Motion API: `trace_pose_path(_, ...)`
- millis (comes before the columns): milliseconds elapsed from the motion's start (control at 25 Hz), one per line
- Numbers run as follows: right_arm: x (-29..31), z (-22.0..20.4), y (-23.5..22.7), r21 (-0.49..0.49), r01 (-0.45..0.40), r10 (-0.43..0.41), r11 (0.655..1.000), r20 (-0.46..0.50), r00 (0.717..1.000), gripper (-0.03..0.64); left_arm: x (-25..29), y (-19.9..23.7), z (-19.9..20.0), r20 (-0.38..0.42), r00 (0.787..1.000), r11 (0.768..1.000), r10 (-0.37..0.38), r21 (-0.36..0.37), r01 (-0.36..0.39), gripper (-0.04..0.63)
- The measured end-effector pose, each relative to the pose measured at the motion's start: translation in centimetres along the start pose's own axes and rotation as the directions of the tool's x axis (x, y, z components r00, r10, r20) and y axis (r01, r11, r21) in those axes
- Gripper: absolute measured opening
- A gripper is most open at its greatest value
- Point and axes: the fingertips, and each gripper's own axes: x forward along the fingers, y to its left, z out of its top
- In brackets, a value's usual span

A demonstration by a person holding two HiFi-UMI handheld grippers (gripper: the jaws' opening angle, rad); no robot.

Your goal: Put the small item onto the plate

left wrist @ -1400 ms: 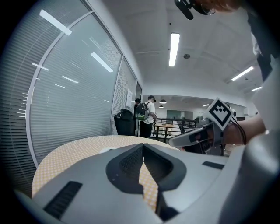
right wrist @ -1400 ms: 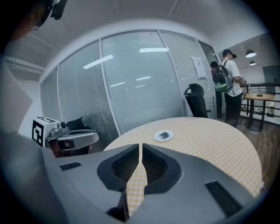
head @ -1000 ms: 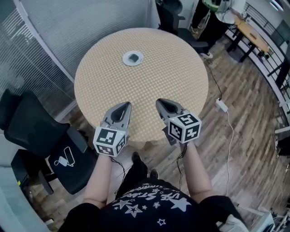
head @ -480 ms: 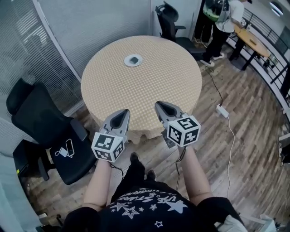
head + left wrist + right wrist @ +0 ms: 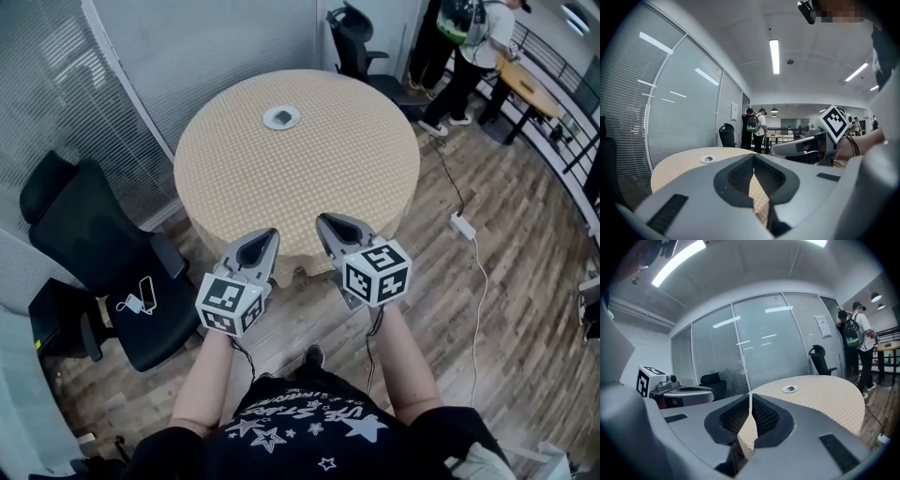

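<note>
Round table (image 5: 300,178) with a yellow checked cloth, and two grippers held at its near edge.
On the far side of the table sits a little white plate (image 5: 269,120), and the small dark item (image 5: 282,116) lies in the middle of it. The left gripper (image 5: 269,236) and the right gripper (image 5: 324,222) hang side by side, well apart from the plate. Both have their jaws pressed together, with nothing between them. A black office chair (image 5: 84,244) stands on the wood floor (image 5: 506,281) to the left of the table.
</note>
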Motion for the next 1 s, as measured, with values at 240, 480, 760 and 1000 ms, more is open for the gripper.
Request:
trace_pose_path(240,-0.3,-0.5,3.9,-0.039,0.012,-0.012,0.999,-0.001,1.000,0.038,-3.4,-0.4,-0.6,0.006,1.000,1.000,-0.018,-0.010,0.018,0.009)
trace_pose_path(480,-1.1,-1.5,9.1,-0.075,0.054,-0.054,0.996,-0.004,0.999,0.035,-8.6,0.4,-0.9,0.013,1.000,1.000,-0.026,-0.012,0.026,0.009)
trace_pose_path(760,-3.6,-2.0,13.4,-0.069,0.120,-0.119,0.990,0.021,0.993,0.035,-13.7,0.3,-1.0,0.033,0.998,0.999,-0.053,-0.010,0.054,0.009)
trace_pose_path(1000,-5.7,-3.0,17.1,-0.072,0.168,-0.166,0.983,0.037,0.985,0.035,-17.4,-0.6,-1.2,0.050,0.994,0.996,-0.094,-0.002,0.095,0.008)
